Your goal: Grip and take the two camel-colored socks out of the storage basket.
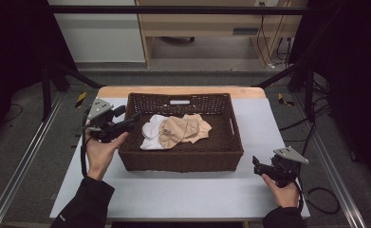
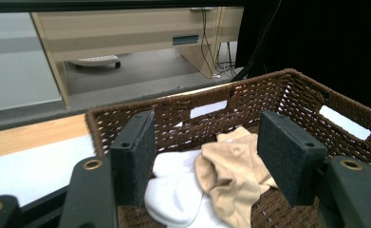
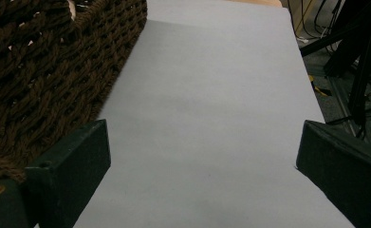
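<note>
A dark brown woven basket [image 1: 180, 159] stands in the middle of the table. Inside it lie white socks [image 1: 150, 135] and beige socks [image 1: 185, 128] in a loose heap. My left gripper [image 1: 130, 120] hovers over the basket's left rim, open, jaws pointing at the socks with nothing between them. In the left gripper view the white socks [image 2: 173, 190] and beige socks [image 2: 230, 175] lie just beyond the spread jaws. My right gripper [image 1: 258, 164] rests low at the table's right front, open and empty, beside the basket wall [image 3: 36, 80].
A pale grey mat [image 1: 183, 194] covers the table, with a wooden edge [image 1: 183, 90] at the back. Black frame rails [image 1: 292, 71] and cables [image 1: 323, 199] flank the table. A wooden desk [image 1: 211, 23] stands beyond.
</note>
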A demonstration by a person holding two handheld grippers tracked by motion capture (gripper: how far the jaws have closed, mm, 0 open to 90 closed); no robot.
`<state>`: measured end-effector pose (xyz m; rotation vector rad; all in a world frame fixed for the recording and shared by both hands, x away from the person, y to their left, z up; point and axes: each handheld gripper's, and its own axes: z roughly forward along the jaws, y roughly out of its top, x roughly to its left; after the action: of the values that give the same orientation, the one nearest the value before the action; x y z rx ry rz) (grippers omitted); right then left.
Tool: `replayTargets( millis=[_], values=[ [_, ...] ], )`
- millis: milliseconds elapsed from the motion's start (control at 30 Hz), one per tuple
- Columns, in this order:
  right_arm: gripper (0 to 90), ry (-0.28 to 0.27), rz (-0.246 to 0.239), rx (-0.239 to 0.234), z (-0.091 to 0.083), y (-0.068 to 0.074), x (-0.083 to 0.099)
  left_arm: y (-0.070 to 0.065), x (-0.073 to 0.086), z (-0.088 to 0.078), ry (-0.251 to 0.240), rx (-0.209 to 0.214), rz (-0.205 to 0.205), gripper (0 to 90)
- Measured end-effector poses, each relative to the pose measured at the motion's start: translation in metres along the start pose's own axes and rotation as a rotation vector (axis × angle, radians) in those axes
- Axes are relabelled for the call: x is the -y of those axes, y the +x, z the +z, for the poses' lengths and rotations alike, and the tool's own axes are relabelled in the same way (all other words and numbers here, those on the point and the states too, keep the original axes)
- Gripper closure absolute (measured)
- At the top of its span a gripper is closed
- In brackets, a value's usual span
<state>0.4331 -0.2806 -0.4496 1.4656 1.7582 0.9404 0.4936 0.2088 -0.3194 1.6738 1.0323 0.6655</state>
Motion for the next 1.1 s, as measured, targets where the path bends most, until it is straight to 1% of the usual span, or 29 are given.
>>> replayTargets(
  millis=[133,167,200,267,300,333,367,433,533,567,600,700,867,933,967,1000,1033,1100],
  values=[
    [4.3,0.0,0.0,0.0,0.0,0.0,0.0,-0.007,-0.005,0.012,0.019,-0.012,0.038,37.9],
    [4.3,0.0,0.0,0.0,0.0,0.0,0.0,-0.007,-0.005,0.012,0.019,-0.012,0.038,37.9],
    [4.3,-0.002,0.001,0.003,0.0,0.0,0.0,-0.01,-0.007,0.02,0.029,-0.015,0.057,37.9],
    [4.4,-0.006,-0.002,0.006,0.0,0.0,0.0,-0.012,-0.008,0.026,0.035,-0.015,0.067,37.8],
    [4.3,-0.007,0.001,0.005,-0.001,0.0,-0.001,-0.012,-0.008,0.026,0.035,-0.015,0.067,37.9],
    [4.4,-0.007,0.001,0.007,-0.001,-0.001,-0.001,-0.014,-0.01,0.032,0.038,-0.012,0.07,37.9],
    [4.4,-0.007,0.001,0.007,-0.001,-0.001,-0.001,-0.014,-0.01,0.032,0.038,-0.012,0.07,37.8],
    [4.4,-0.002,0.002,0.005,0.0,0.0,-0.001,-0.016,-0.013,0.042,0.021,0.0,0.067,37.9],
    [4.4,-0.003,0.0,0.004,0.0,0.0,-0.001,-0.018,-0.014,0.05,0.009,0.009,0.062,38.2],
    [4.4,-0.003,0.0,0.004,0.0,0.0,-0.001,-0.018,-0.014,0.05,0.009,0.009,0.062,38.3],
    [4.4,-0.003,0.001,0.003,0.0,0.0,-0.001,-0.02,-0.013,0.059,0.017,0.005,0.071,38.3],
    [4.3,-0.002,0.001,0.004,0.0,-0.001,-0.001,-0.021,-0.011,0.07,0.042,-0.008,0.083,38.3],
    [4.4,-0.001,0.006,0.005,0.001,-0.001,-0.001,-0.023,-0.004,0.087,0.073,-0.006,0.086,38.2],
    [4.4,-0.001,0.004,0.003,0.001,-0.001,-0.001,-0.024,-0.002,0.093,0.086,-0.004,0.088,38.3],
    [4.5,-0.001,0.004,0.003,0.001,-0.001,-0.001,-0.024,-0.002,0.093,0.086,-0.004,0.088,38.2],
    [4.5,-0.002,0.005,0.004,0.001,-0.001,-0.001,-0.024,0.001,0.099,0.097,-0.005,0.09,38.2],
    [4.5,-0.001,0.005,0.004,0.001,-0.001,-0.001,-0.024,0.001,0.099,0.097,-0.005,0.09,38.3],
    [4.5,0.0,0.006,0.004,0.002,-0.001,-0.001,-0.025,0.007,0.109,0.113,0.003,0.08,38.2]
  ],
)
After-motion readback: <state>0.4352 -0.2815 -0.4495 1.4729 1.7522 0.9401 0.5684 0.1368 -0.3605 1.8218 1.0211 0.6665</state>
